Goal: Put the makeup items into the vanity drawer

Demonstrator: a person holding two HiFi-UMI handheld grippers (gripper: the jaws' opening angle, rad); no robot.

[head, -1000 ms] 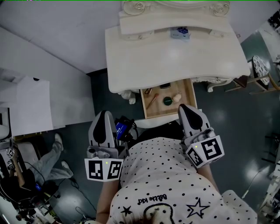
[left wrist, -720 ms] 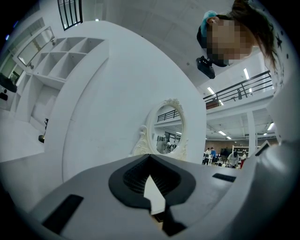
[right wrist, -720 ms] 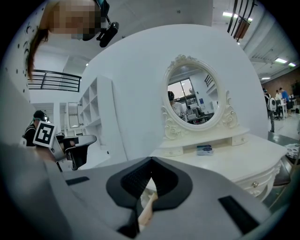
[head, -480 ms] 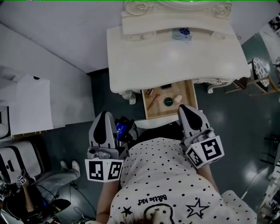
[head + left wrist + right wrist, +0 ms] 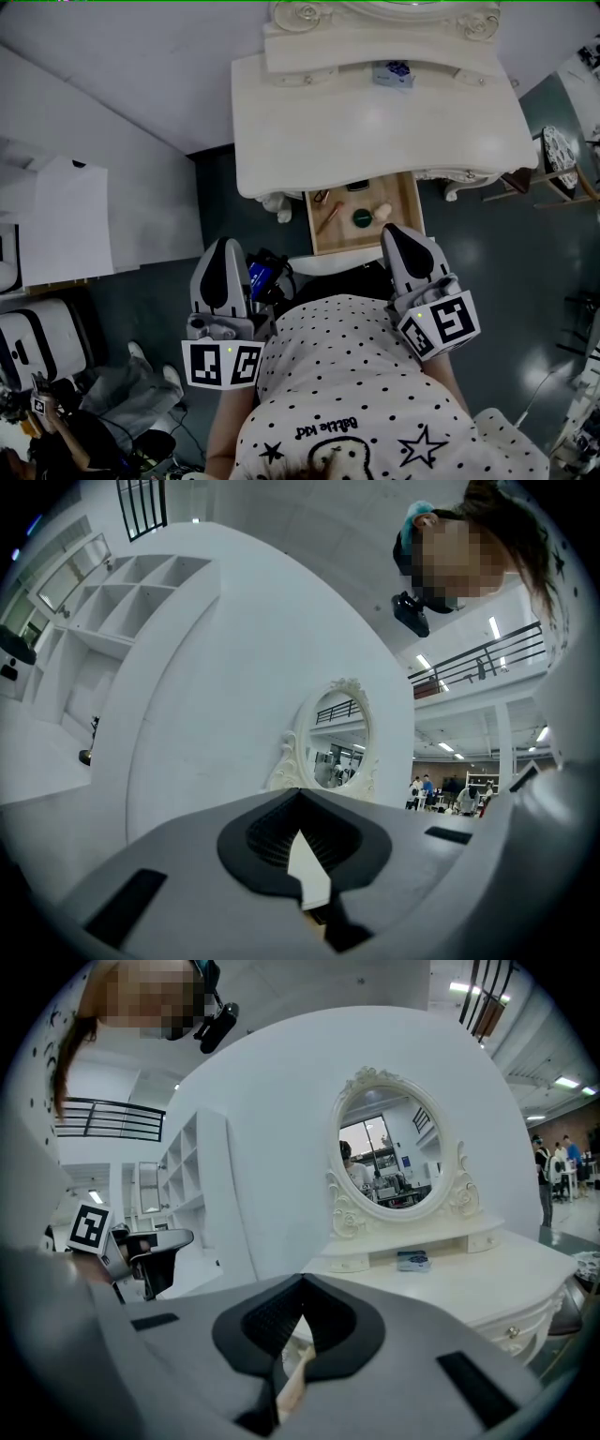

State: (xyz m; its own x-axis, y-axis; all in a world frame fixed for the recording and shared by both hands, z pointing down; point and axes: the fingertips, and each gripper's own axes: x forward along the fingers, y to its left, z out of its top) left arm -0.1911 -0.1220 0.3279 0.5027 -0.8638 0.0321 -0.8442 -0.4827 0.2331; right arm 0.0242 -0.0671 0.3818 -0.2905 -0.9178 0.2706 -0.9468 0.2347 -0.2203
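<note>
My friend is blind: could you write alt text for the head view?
Seen from above, a person in a dotted shirt holds the left gripper and right gripper, both shut, before a white vanity. Its open drawer holds makeup items.

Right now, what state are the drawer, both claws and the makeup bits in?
Vanity drawer: pulled open, items inside.
Left claw: shut, empty, held back from the drawer.
Right claw: shut, empty, near the drawer's front right corner.
Green round item: lying in the drawer.
Pale puff: in the drawer, beside the green item.
Blue packet: on the vanity top, outside the drawer.
</note>
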